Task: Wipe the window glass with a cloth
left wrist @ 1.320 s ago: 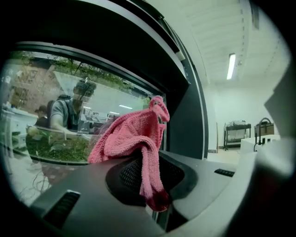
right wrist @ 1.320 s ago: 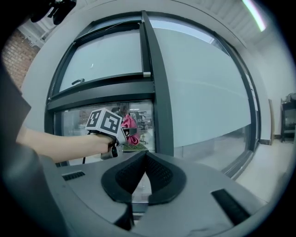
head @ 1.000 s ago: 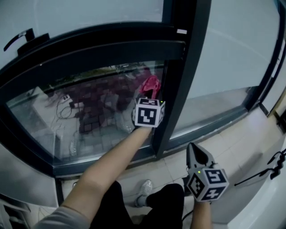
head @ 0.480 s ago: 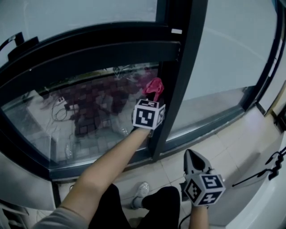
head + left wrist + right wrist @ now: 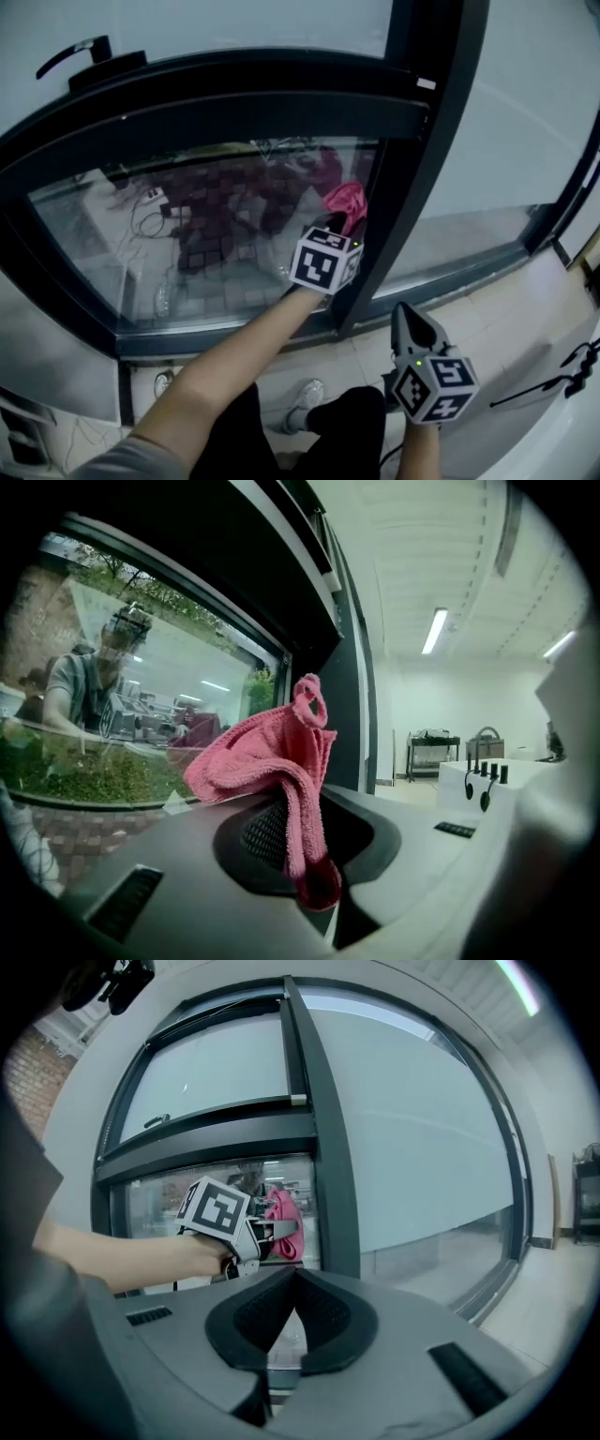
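Cloth (head view): pink cloth (image 5: pixel 345 202) is bunched at the tip of the left gripper (image 5: pixel 340 223), up against the right edge of the lower window glass (image 5: pixel 187 234), just beside the dark upright frame post (image 5: pixel 403 187). Whether it presses on the pane cannot be told.
Left arm (head view): bare forearm (image 5: pixel 234 352) stretches from the lower left up and forward to the glass, nearly straight, with the marker cube on top of the hand.
Right gripper (head view): right gripper (image 5: pixel 404 312) is held low and close to the body, well apart from the glass, over the tiled floor (image 5: pixel 469 309). Its jaws point up toward the sill.
Below (head view): dark trousers and a pale shoe (image 5: pixel 302 394).
Jaws (left gripper view): pinched on the cloth. One fold hangs down between the pads and the rest stands up in a loose peak above them.
Surroundings (left gripper view): glass lies to the left and the frame post is straight behind the cloth.
Jaws (right gripper view): tips pressed together, nothing between them.
Ahead (right gripper view): the left hand, its cube and the cloth show at the lower pane, left of the post.
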